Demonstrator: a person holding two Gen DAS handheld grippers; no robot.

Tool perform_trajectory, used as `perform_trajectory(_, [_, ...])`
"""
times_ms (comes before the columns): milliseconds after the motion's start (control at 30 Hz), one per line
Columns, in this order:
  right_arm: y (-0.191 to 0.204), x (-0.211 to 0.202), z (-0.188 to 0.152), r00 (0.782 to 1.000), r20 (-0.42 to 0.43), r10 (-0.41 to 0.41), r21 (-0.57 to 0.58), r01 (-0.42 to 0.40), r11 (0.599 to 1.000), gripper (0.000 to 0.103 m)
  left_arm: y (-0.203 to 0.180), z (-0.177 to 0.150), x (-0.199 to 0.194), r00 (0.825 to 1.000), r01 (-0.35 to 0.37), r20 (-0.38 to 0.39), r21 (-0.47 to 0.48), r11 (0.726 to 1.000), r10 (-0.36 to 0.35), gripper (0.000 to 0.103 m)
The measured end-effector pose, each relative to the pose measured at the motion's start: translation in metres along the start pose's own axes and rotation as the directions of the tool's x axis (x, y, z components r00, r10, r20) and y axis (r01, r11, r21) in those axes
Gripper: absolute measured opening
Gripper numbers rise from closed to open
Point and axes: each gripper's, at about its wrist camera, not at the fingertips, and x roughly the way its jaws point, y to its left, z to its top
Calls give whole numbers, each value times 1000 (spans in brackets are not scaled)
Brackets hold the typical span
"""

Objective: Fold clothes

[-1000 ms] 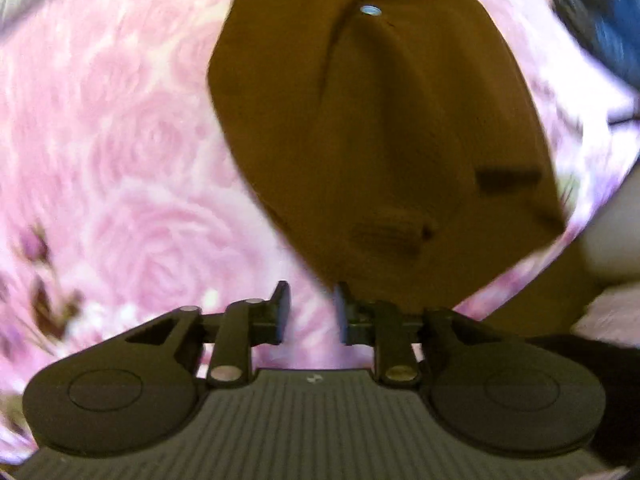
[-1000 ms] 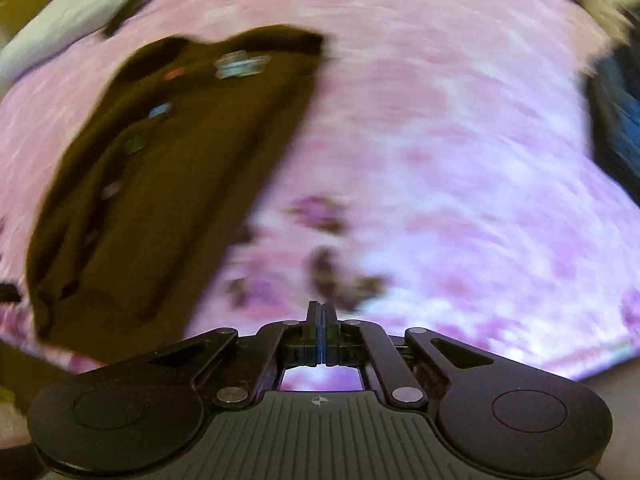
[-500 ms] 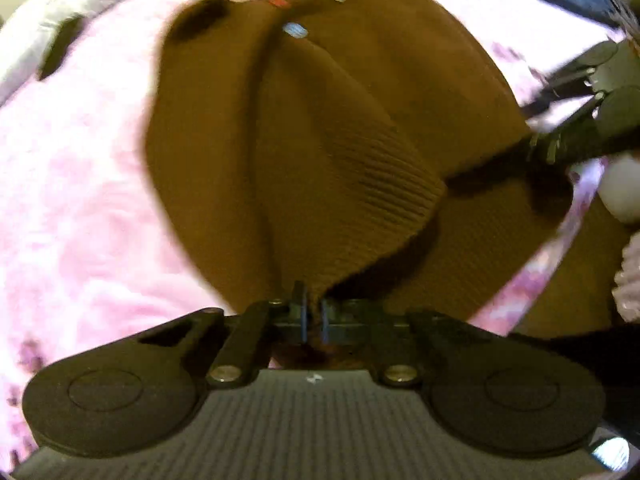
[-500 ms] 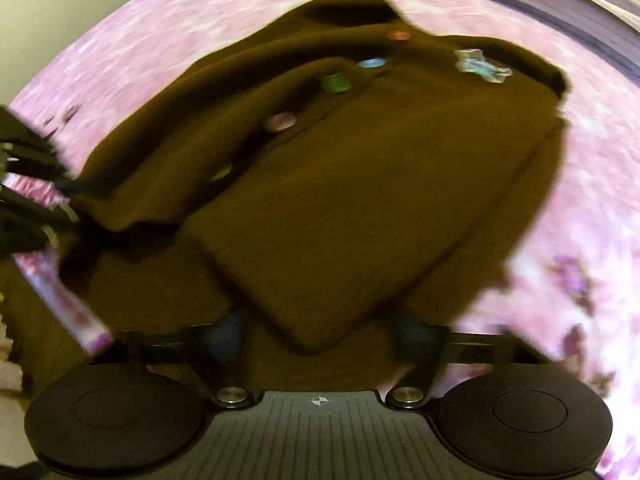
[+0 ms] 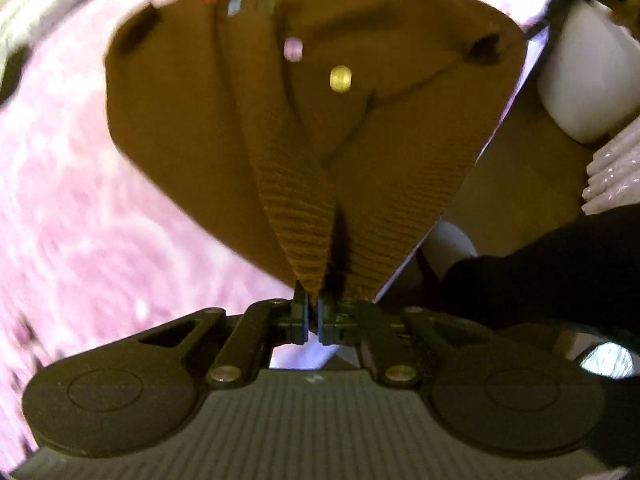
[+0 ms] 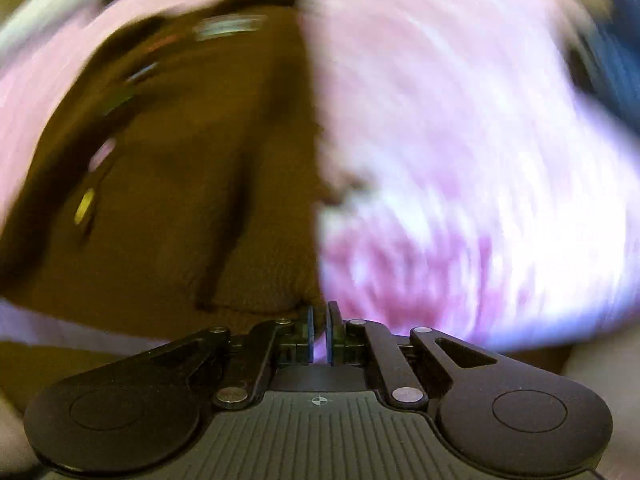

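Left gripper (image 5: 313,304): pressed together on the ribbed hem of the brown cardigan (image 5: 304,112), low at the centre of the frame.
Right gripper (image 6: 319,314): nearly closed — a corner of the cardigan's edge is pinched between the pads; the view is badly blurred.
Brown cardigan: spread across the upper middle of the left wrist view, and filling the left half of the right wrist view (image 6: 180,200).
Buttons: a yellow one (image 5: 341,78) and a pink one (image 5: 293,48) are seen above centre.
Pink floral cover (image 5: 80,232): lies beneath — left of frame.

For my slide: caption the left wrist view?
Left claw shut on brown cardigan hem over pink blanket.
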Motion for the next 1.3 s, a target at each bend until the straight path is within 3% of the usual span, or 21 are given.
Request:
perform_trajectory(33, [-12,5,-6,999,-31,-11,79,13,997,4,1,0,4,1000,11,-16,-20,1000,-11,4])
perform_trajectory(100, [-17,5,-14,997,-65,-45,85,51,995,4,6,-1,1,1000,28,-10,-38,999,-28,6])
perform_trajectory(167, [-4,-8,-14,998,-33,-58,-27,57,998,4,14,-2,-13,998,56,12,-60,997,-55,21])
perform_trajectory(233, [19,-23,-11,999,24,-48,-146,50,988,5,24,-3,-30,995,86,58,-74,994,-81,26])
perform_trajectory(267, [35,-29,-9,998,61,-24,-194,36,980,10,27,-5,-37,993,91,82,-78,993,-85,27])
perform_trajectory(333, [60,-31,-3,993,113,32,-265,-1,964,59,33,2,-45,988,85,139,-78,993,-74,31])
perform_trajectory(367, [74,-27,1,990,130,56,-289,-16,957,90,35,8,-43,985,85,159,-76,993,-73,34])
perform_trajectory(467, [102,-3,15,985,118,123,-330,-78,941,90,27,27,-24,978,90,191,-32,995,-82,34])
perform_trajectory(533, [107,20,24,989,69,134,-323,-105,941,61,16,37,0,984,73,159,28,997,-76,34])
perform_trajectory(567, [104,32,30,990,39,134,-307,-116,945,22,14,40,13,991,57,122,53,997,-63,15])
perform_trajectory(600, [101,44,36,991,9,134,-290,-126,949,6,13,41,20,994,42,101,67,997,-48,2])
perform_trajectory(700, [88,24,47,992,-27,126,-308,-129,943,5,18,34,1,992,36,116,70,997,-44,3])
perform_trajectory(767, [76,-9,48,995,-37,94,-353,-101,930,5,19,24,-21,989,66,125,103,993,-78,3])
perform_trajectory(867, [58,-18,44,994,-98,44,-352,-77,933,5,10,16,-26,987,134,73,152,979,-146,4])
perform_trajectory(900, [52,-20,43,992,-120,28,-350,-69,934,5,9,13,-26,985,158,45,159,975,-167,7])
perform_trajectory(967, [46,-18,43,988,-156,-4,-339,-50,939,6,14,14,-25,980,198,2,131,971,-200,25])
perform_trajectory(1000, [48,-15,45,988,-156,-18,-331,-35,943,9,20,17,-27,976,215,4,112,970,-217,26])
perform_trajectory(1033, [53,-17,49,990,-138,-35,-332,-13,943,21,28,19,-28,973,228,13,94,969,-231,26])
perform_trajectory(1100, [61,-25,58,996,-80,-48,-337,18,941,74,52,25,-36,969,240,52,51,969,-243,28])
perform_trajectory(1167, [68,-37,71,1000,-9,-13,-329,10,944,75,84,33,-44,965,240,112,-7,971,-238,31])
perform_trajectory(1300, [80,-41,121,988,105,116,-282,-82,956,75,162,84,-32,972,136,210,-125,983,-108,35])
